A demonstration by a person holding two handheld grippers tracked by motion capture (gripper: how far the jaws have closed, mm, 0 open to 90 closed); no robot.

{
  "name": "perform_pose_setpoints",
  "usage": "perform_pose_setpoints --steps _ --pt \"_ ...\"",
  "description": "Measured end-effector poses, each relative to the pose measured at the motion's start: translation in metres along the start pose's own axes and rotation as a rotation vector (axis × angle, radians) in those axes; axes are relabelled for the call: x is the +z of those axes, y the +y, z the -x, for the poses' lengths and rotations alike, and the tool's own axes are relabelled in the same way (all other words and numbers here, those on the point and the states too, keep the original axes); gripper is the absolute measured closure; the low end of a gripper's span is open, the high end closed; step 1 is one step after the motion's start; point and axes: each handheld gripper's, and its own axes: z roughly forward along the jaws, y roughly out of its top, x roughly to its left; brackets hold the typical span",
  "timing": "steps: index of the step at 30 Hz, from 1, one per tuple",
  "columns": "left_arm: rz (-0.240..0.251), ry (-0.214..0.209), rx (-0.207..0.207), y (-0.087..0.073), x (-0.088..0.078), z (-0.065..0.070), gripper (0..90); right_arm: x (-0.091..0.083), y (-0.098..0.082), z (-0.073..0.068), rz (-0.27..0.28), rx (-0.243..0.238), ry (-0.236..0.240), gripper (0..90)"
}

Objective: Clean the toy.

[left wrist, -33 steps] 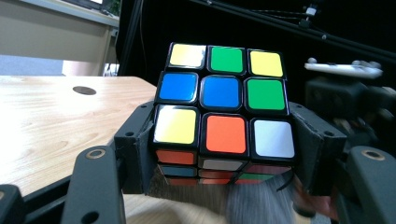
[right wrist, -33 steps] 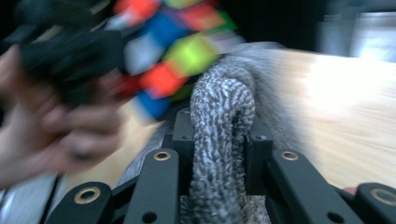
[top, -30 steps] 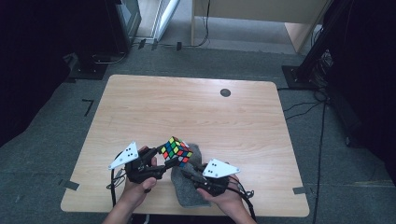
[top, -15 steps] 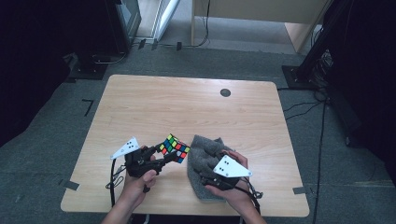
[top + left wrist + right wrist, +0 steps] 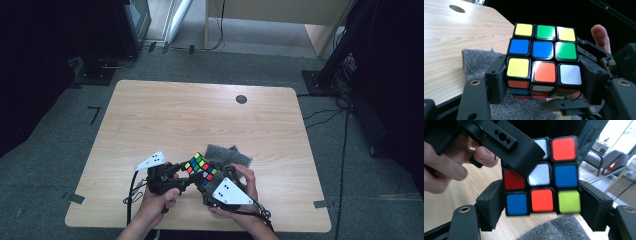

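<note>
A: We start at the left gripper (image 5: 544, 86). Its jaws are pinching the Rubik's cube (image 5: 544, 58) by the bottom layer, one pad on each side, and we see the yellow, orange and white row right between them.

B: And our right gripper (image 5: 542, 203)? We have just been opening those jaws. They now stand either side of the cube's bottom row, blue, orange and lime, close against the sides. We read them as spread, since a thin gap shows at each side.

A: Agreed. In the high view the left gripper (image 5: 167, 177) and right gripper (image 5: 220, 187) meet at the cube (image 5: 200, 169) from opposite sides.

B: Where do we place the cube? Lifted above the grey cloth (image 5: 227, 155), at its near left corner.

A: The cloth lies flat on the wooden table (image 5: 165, 115), near the edge closest to us. A dark round hole (image 5: 241, 99) sits well beyond the cloth, toward the far edge.

B: Our left hand (image 5: 157, 200) and right hand (image 5: 245, 195) come in from behind the cloth's near side.
</note>
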Motion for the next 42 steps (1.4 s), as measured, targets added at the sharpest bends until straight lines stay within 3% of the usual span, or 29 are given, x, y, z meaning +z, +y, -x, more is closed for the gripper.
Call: perform_pose_setpoints --steps 4,9,12,14,16,18,22,27,34,42 --pt "-0.005 0.003 0.014 0.0 0.0 -0.001 34.0 -0.001 0.0 0.0 -0.018 -0.006 -0.009 33.6" --pt "-0.006 -0.005 0.061 0.002 -0.001 0.0 27.6 -0.001 0.001 0.005 -0.039 0.049 -0.006 34.4" --pt "0.01 0.025 0.105 0.004 -0.006 -0.002 22.5 -0.002 -0.001 0.011 -0.069 0.059 -0.031 34.4" --pt "0.016 0.058 0.15 0.004 -0.011 -0.004 19.1 -0.004 -0.004 0.02 -0.084 0.092 -0.042 34.4" --pt "0.009 0.104 0.212 0.003 -0.012 -0.005 16.3 -0.006 -0.006 0.031 -0.098 0.15 -0.028 34.4" --pt "-0.025 0.156 0.301 -0.001 -0.01 -0.004 14.5 -0.008 -0.007 0.039 -0.112 0.208 -0.021 34.4" --pt "-0.08 0.277 0.519 -0.012 -0.001 0.005 13.4 -0.011 -0.004 0.049 -0.138 0.309 0.029 34.4" --pt "-0.115 0.334 0.632 -0.023 0.01 0.01 13.4 -0.011 0.002 0.048 -0.16 0.399 0.075 34.4" --pt "-0.114 0.352 0.729 -0.031 0.015 0.015 14.2 -0.005 0.008 0.039 -0.21 0.461 0.148 34.4" --pt "-0.102 0.333 0.789 -0.036 0.018 0.018 15.2 0.0 0.008 0.035 -0.258 0.52 0.207 34.3"
